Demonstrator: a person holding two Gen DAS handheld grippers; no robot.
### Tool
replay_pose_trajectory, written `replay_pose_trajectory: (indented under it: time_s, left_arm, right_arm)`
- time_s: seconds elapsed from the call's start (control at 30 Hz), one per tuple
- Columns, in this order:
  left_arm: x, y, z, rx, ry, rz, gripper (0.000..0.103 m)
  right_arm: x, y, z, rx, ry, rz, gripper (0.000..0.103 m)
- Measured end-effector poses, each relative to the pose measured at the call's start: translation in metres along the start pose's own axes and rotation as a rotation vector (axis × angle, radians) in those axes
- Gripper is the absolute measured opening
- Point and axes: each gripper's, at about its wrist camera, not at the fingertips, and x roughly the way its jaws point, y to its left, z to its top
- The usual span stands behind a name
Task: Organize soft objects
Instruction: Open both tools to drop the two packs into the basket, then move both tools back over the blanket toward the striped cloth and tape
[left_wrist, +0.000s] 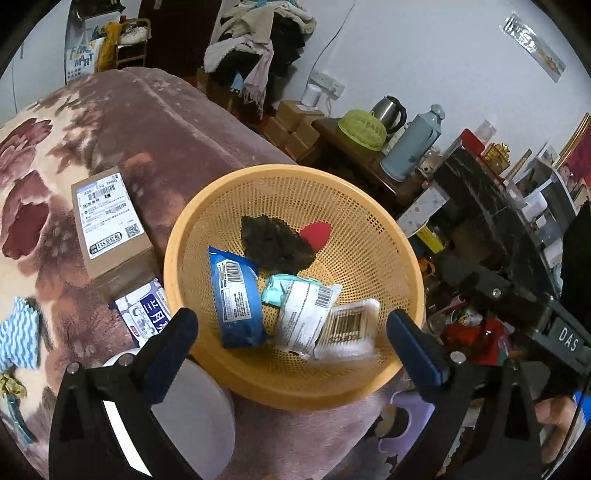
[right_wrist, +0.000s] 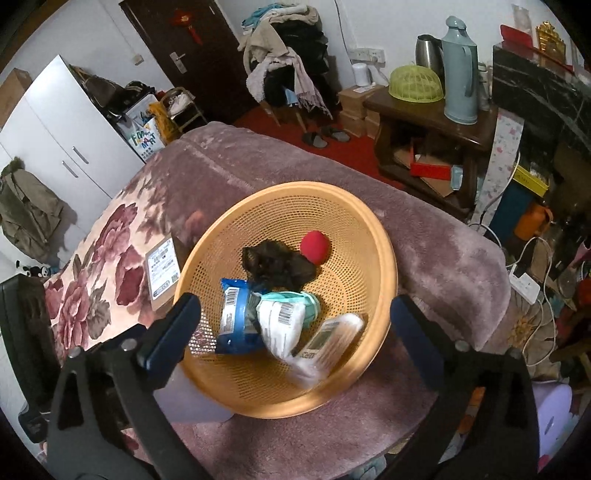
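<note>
A round orange plastic mesh basket (left_wrist: 369, 206) sits on the mauve floral blanket (left_wrist: 159, 122); inside lie wrapped soft packets, a dark crumpled cloth (left_wrist: 275, 245) and a red sponge (left_wrist: 317, 234); both grippers, left gripper (left_wrist: 291, 332) and right gripper (right_wrist: 295, 317), hover above, jaws wide, empty.

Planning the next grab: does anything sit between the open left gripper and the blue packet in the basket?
Nothing visible does. The left gripper hangs open above the orange basket, and the blue packet lies uncovered.

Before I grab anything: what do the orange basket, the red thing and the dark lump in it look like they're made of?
Orange basket: rigid plastic, by its moulded lattice of holes and smooth rim. Red thing: rounded and matte, probably foam or sponge. Dark lump: crumpled, fuzzy and shapeless, likely fabric; I can't tell more.
</note>
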Motion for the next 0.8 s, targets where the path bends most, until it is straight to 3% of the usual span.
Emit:
replay_pose_trajectory:
  time_s: [0.8]
  left_arm:
    - [-0.076,0.026,-0.023,-0.002,-0.092,0.067,0.102]
  right_arm:
    - [-0.029,0.052,-0.024,-0.118,-0.025,-0.003,0.103]
